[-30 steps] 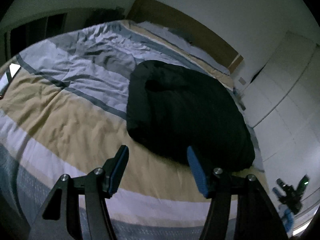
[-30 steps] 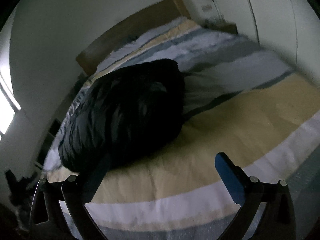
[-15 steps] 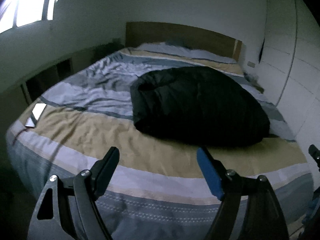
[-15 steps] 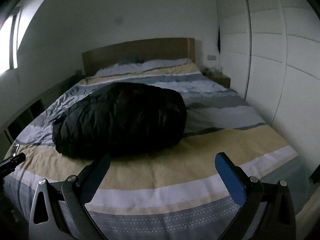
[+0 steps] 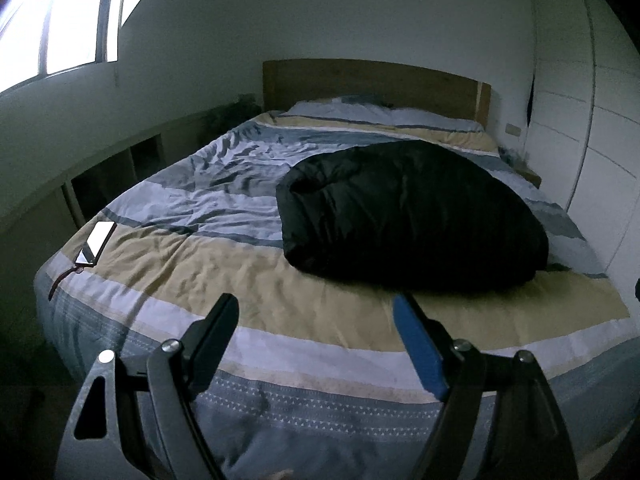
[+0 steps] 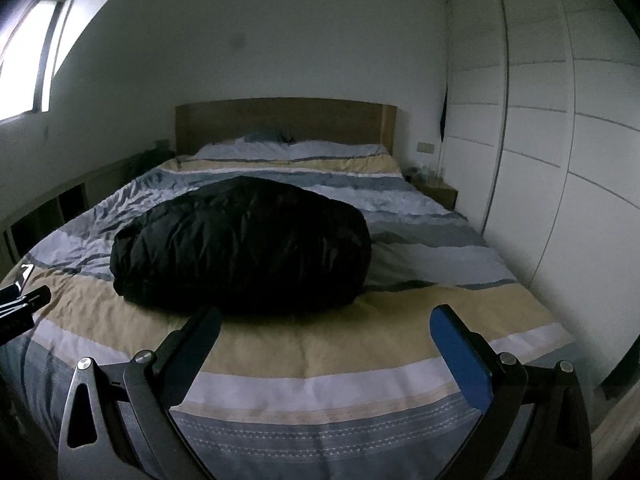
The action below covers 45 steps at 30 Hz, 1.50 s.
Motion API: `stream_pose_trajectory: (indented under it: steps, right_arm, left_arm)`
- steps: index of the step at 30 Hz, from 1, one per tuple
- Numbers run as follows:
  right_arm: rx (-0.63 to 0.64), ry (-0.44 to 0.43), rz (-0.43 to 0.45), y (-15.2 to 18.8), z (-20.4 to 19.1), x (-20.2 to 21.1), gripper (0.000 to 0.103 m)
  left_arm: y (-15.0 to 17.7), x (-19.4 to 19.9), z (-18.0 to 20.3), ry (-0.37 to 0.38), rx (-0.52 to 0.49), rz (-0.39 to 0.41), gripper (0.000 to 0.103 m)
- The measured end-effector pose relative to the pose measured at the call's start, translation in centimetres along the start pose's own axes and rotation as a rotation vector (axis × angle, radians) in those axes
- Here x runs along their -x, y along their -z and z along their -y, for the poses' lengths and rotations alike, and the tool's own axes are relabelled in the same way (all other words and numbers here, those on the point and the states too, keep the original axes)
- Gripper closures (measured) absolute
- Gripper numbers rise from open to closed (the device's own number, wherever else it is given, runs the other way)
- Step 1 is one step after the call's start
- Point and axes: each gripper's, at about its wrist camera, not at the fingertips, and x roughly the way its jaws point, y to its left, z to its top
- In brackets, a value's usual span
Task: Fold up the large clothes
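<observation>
A puffy black garment point(image 5: 408, 216) lies in a folded bundle on the striped bed point(image 5: 208, 264), right of its middle; it also shows in the right wrist view point(image 6: 240, 248), left of centre. My left gripper point(image 5: 316, 316) is open and empty, held back over the foot of the bed, short of the garment. My right gripper point(image 6: 326, 326) is open and empty, also over the foot end, with the garment just beyond its left finger point(image 6: 192, 344). The tip of the left gripper shows at the left edge of the right wrist view point(image 6: 24, 300).
A phone point(image 5: 96, 242) lies on the bed's near left corner. A wooden headboard point(image 5: 372, 84) and pillows point(image 6: 288, 150) are at the far end. White wardrobe doors point(image 6: 540, 160) run along the right, low open shelves point(image 5: 120, 164) along the left under a window.
Both grippers have pulled back and levelled out from close over the garment to the foot of the bed. The whole bed now shows. The garment has not moved.
</observation>
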Motion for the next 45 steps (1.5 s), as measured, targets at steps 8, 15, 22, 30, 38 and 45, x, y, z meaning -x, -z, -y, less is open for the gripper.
stream_pose_trajectory:
  steps: [8,15,22,30,38,45]
  right_arm:
    - [0.013,0.012,0.015,0.1,0.0,0.5,0.0]
    - [0.018,0.014,0.013,0.2,0.0,0.5,0.0]
    - [0.025,0.014,0.003,0.3,0.0,0.3,0.0]
    - [0.03,0.013,-0.013,0.5,-0.2,-0.3,0.0]
    - [0.036,0.009,-0.028,0.8,-0.4,-0.8,0.0]
    - [0.04,0.006,-0.036,0.9,-0.6,-1.0,0.0]
  left_arm:
    - [0.4,0.3,0.5,0.022,-0.016,0.02,0.024]
    - [0.8,-0.2,0.9,0.032,-0.036,0.011,0.024]
    - [1.1,-0.7,0.9,0.04,-0.039,0.003,0.024]
    - [1.4,-1.2,0.9,0.044,-0.042,-0.008,0.024]
    - [1.7,-1.7,0.8,0.052,-0.045,-0.018,0.024]
    - [1.7,-1.8,0.8,0.051,-0.048,-0.017,0.024]
